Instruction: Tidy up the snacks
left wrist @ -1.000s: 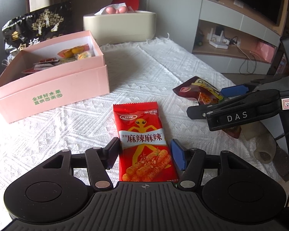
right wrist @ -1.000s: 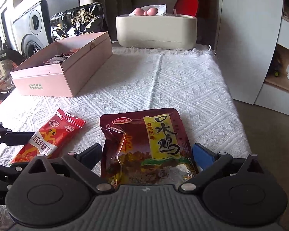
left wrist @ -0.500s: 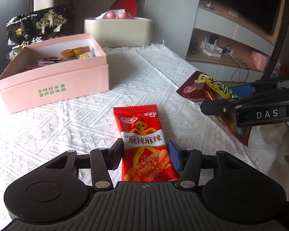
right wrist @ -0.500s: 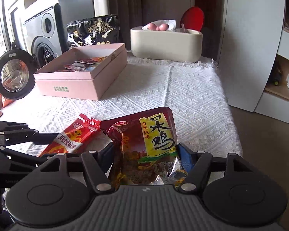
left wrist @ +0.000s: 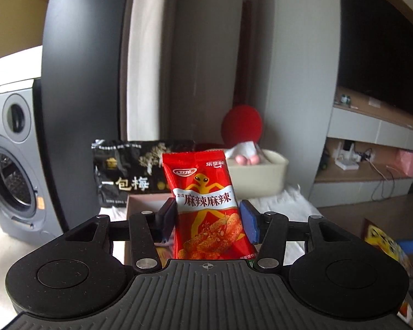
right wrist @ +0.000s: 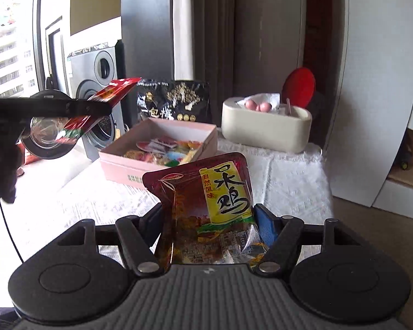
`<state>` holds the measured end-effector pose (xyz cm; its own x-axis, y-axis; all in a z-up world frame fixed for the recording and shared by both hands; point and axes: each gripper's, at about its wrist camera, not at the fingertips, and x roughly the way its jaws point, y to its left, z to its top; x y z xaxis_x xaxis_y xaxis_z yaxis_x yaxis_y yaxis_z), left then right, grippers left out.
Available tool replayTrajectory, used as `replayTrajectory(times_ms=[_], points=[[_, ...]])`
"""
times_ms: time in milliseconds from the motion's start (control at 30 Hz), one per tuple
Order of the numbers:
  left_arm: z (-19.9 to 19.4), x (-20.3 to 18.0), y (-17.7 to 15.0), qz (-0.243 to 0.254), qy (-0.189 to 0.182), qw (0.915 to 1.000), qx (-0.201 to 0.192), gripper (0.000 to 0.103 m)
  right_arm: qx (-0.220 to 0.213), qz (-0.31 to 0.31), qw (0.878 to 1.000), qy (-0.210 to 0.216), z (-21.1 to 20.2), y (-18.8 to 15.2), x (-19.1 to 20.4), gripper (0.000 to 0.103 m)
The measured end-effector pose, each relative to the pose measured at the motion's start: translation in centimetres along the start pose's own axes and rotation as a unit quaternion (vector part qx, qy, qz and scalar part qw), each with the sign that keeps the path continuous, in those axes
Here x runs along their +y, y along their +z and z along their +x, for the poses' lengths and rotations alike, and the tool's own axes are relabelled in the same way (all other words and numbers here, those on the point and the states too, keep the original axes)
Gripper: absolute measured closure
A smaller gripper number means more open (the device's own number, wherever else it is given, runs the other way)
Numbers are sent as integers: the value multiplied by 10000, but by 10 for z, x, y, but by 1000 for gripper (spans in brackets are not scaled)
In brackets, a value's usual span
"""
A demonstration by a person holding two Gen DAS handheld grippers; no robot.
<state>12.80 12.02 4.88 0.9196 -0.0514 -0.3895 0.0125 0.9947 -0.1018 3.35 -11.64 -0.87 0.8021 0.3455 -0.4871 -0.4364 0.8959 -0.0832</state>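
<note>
my left claw (left wrist: 206, 221) pinches red packet (left wrist: 206, 206), right claw (right wrist: 208, 227) pinches brown pouch (right wrist: 206, 209), both probably above pink box (right wrist: 162, 148).

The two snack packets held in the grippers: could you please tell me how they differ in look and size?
The red packet in the left gripper is narrow and bright red with an orange figure; the brown pouch in the right gripper is wider, dark, with a yellow label. The red packet is flat and smooth; the brown pouch is crinkled, clear at its bottom. Both are sealed, gripped by the sides and lifted above the table.
</note>
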Motion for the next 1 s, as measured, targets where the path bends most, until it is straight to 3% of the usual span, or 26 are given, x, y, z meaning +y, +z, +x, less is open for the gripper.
replayTrajectory(times_ms=[67,133,233,333,500,600,700,767,800,900,1000], points=[[32,18,19,-263,23,9996,138,47,-121,-44,9999,8,-1,10,3,34],[73,41,20,-732,-124,9955,581,46,-198,-90,9998,13,1,17,6,33],[126,69,-6,-1348,-316,9849,1044,46,-175,-89,9998,-5,10,25,8,33],[147,77,-26,-1269,-277,9845,1180,46,-108,-55,9999,-100,23,32,6,33],[114,86,-35,-1140,-275,9900,787,46,32,117,9999,-114,50,59,2,33],[81,84,-37,-1207,-113,9895,787,47,6,251,9997,31,76,92,5,33],[50,79,-49,-1224,-250,9897,694,47,-114,256,9996,92,107,129,20,32],[32,75,-62,-1137,-211,9917,565,47,-82,350,9991,244,134,150,32,28],[25,74,-68,-1102,-195,9924,513,47,-107,416,9985,343,147,157,38,19],[9,73,-86,-1019,-263,9934,449,49,-73,394,9982,436,188,162,59,17],[-1,75,-96,-1090,-266,9925,477,55,-49,372,9986,378,197,155,74,17]])
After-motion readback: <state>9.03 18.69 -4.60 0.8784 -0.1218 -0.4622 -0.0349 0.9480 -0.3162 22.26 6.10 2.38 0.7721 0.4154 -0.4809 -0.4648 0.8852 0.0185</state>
